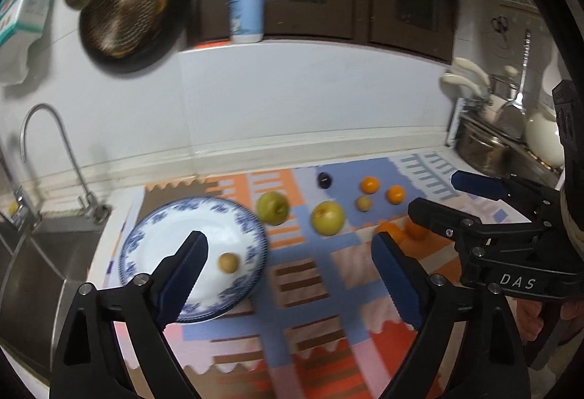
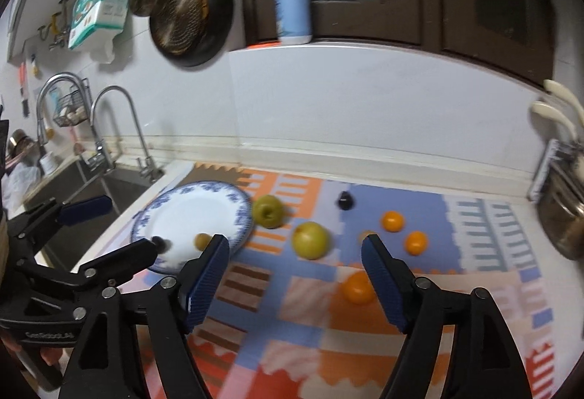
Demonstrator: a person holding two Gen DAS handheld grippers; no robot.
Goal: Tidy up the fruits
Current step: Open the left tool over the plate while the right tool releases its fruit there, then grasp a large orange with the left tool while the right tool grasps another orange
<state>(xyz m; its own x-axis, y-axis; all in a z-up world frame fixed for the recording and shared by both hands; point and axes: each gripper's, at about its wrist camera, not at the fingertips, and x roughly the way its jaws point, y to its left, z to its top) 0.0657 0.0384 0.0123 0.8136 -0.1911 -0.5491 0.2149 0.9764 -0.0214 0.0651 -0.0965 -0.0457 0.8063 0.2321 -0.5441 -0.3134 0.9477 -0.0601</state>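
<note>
Fruit is sitting all over the patterned mat [image 2: 365, 202] on the tabletop, and that's where I'm seeing trouble brewing. Both tools are hanging above it with nothing in them: the left tool [image 1: 290, 255] is spread wide over the blue-and-white plate [image 1: 252, 216], and the right tool [image 2: 295, 253] is just as wide open, pointing at the middle of the spread. The plate is already holding a small tan fruit [image 1: 229, 262] and, in the right wrist view, a dark plum [image 2: 161, 243] near its front edge. Off the plate, a green apple [image 2: 269, 211] is lying just beside the rim, a yellow apple [image 2: 310, 240] a bit further right, another dark plum [image 2: 346, 200] towards the wall, and three oranges [image 2: 392, 221] [image 2: 416, 242] [image 2: 358, 287] plus a second small tan fruit [image 1: 364, 203] over on the right. My worry: these are all round and sitting loose, so a tool closing off-centre is probably going to squirt one sideways, and the sink [image 2: 109, 180] is right next to the plate. The plate is also sitting close to that edge, so bumping it while dropping something in seems risky. And the two tools are working close together, so I'm guessing they could be clipping each other.
</note>
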